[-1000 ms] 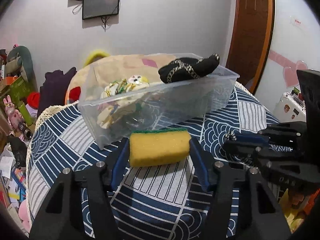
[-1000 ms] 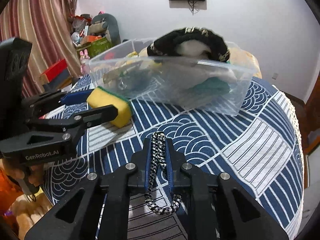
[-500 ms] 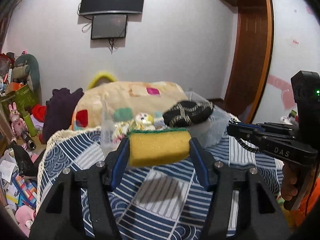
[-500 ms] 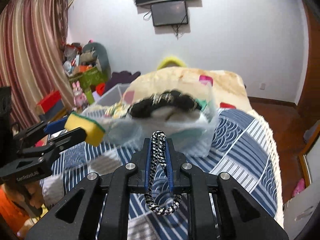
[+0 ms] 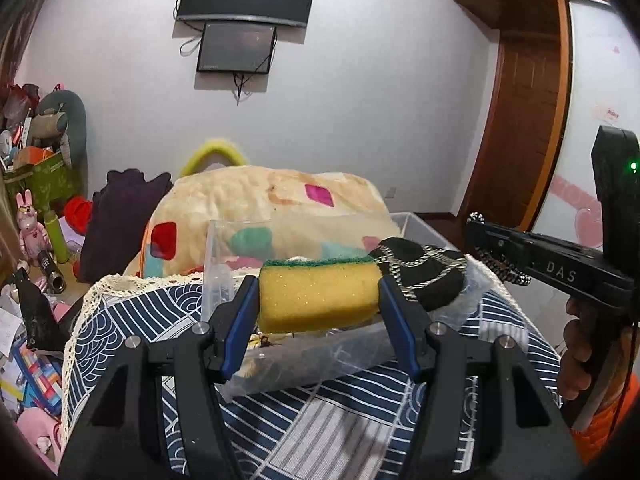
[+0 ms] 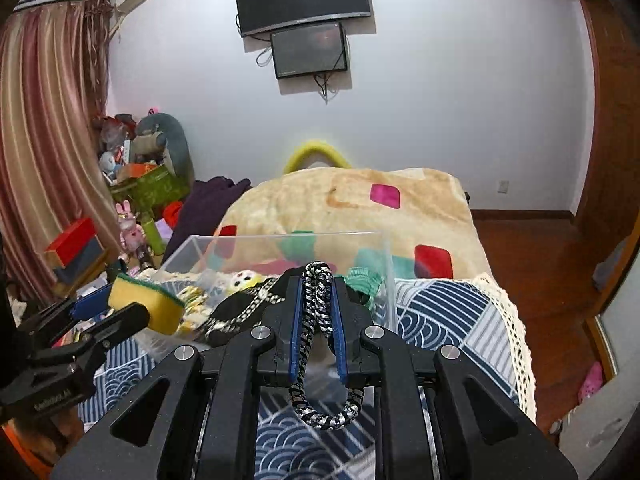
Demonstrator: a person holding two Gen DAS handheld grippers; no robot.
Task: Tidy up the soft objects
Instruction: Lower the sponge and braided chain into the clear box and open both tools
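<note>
My left gripper (image 5: 318, 304) is shut on a yellow sponge with a green top (image 5: 318, 296) and holds it above the near rim of a clear plastic bin (image 5: 312, 356). The sponge also shows in the right wrist view (image 6: 146, 302). My right gripper (image 6: 318, 300) is shut on a black-and-white braided rope loop (image 6: 318, 304), held over the bin (image 6: 384, 256); it shows at the right of the left wrist view (image 5: 496, 252). A black cloth with chain pattern (image 5: 424, 272) and small plush items (image 6: 240, 280) lie in the bin.
The bin stands on a table with a blue-and-white patterned cloth (image 5: 340, 432). A bed with a beige patched blanket (image 6: 360, 204) lies behind. Toys and boxes (image 6: 136, 168) crowd the left floor. A wooden door (image 5: 524, 120) is at the right.
Both grippers have risen and moved forward to the bin, each still holding its object. The sponge now hangs at the bin's near rim and the rope over the bin.
</note>
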